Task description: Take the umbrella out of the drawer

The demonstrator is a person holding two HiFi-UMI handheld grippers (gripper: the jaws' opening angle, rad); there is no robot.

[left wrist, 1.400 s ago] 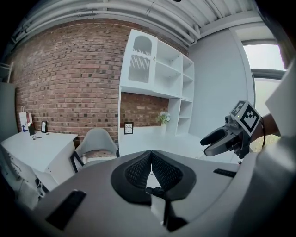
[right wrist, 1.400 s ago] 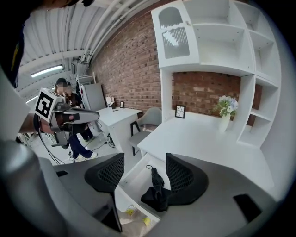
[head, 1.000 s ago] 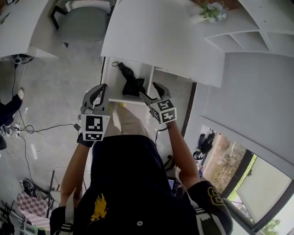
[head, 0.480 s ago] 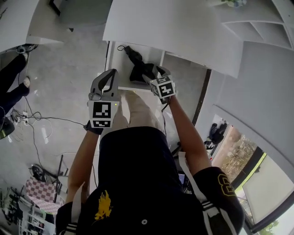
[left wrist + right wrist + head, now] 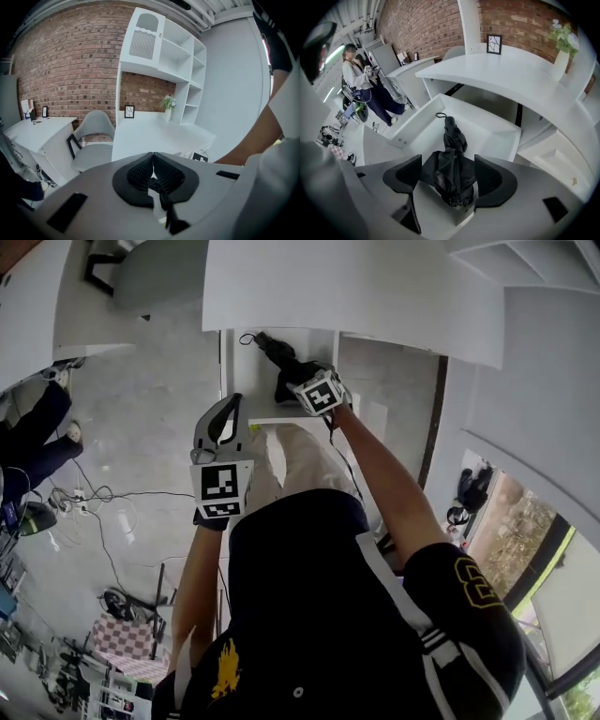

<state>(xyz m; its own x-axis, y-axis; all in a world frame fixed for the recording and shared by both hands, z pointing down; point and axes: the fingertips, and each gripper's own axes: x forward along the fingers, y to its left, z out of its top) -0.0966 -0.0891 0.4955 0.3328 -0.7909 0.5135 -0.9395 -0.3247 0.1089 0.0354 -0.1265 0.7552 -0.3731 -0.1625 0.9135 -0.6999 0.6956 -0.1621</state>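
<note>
The drawer [image 5: 234, 371] under the white counter [image 5: 356, 287] is pulled open, so that part looks done. The black folded umbrella [image 5: 281, 367] lies inside it on the drawer floor, with its loop end pointing away from the person. It is not out yet.

The right gripper [image 5: 298, 382] reaches down into the drawer. Its jaws have just been opening and now stand spread, 1 on each side of the near end of the umbrella [image 5: 450, 173]. They do not seem to squeeze it yet. The left gripper [image 5: 232, 409] hangs in the air near the front of the drawer. Its jaws are pressed together with nothing between them [image 5: 153, 157].

I think what is left is to close the right jaws on the umbrella and lift it up and out.

Around the room there is a brick wall [image 5: 70, 56], a tall white shelf unit [image 5: 173, 56], a grey chair [image 5: 93, 136] and a grey floor [image 5: 141, 409]. 2 people [image 5: 358, 77] stand off to the side, well apart from the drawer. A plant in a vase [image 5: 561, 42] and a small picture frame [image 5: 493, 43] sit on the counter. Thin cables [image 5: 94, 502] lie on the floor.

Nothing lies on top of the umbrella. The counter edge sticks out over the back of the drawer, so the far end could bump it on the way up.
</note>
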